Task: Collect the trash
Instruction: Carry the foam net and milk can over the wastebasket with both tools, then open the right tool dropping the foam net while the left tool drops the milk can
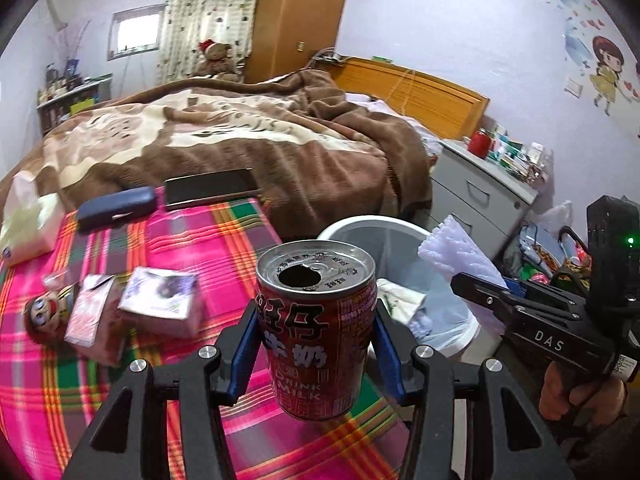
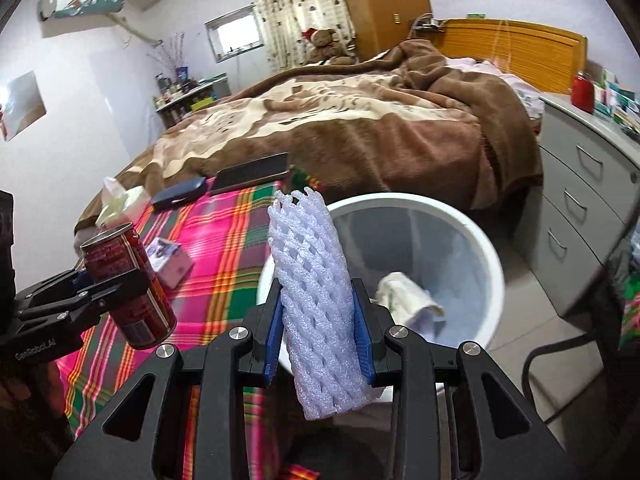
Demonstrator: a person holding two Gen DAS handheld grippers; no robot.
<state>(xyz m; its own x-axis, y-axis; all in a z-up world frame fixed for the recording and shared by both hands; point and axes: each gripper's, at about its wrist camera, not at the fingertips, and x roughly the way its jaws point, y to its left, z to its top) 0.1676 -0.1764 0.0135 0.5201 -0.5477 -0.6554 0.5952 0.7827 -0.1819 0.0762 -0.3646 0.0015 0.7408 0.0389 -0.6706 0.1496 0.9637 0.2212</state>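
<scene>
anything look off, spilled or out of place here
Nothing is spilled or damaged. The left gripper holds an opened red can, slightly tilted, with no liquid coming out. The right gripper squeezes a white foam net sleeve near the white bin, which already holds crumpled paper. A few small packets lie scattered on the plaid cloth.

can: red, white and black lettering, silver top
foam net: white, open lattice pattern
bin: white rim, grey inside
crumpled paper: off-white with faint green marks
sheet: pink, green and orange plaid; yellow lines
blanket: brown with cream patches
headboard: orange wood
case: dark blue
pads: blue, on black frames
drawers: grey
jar: red
curtain: cream with dark spots; blue at top
teddy bear: brown; red hat
walls: pale lilac
</scene>
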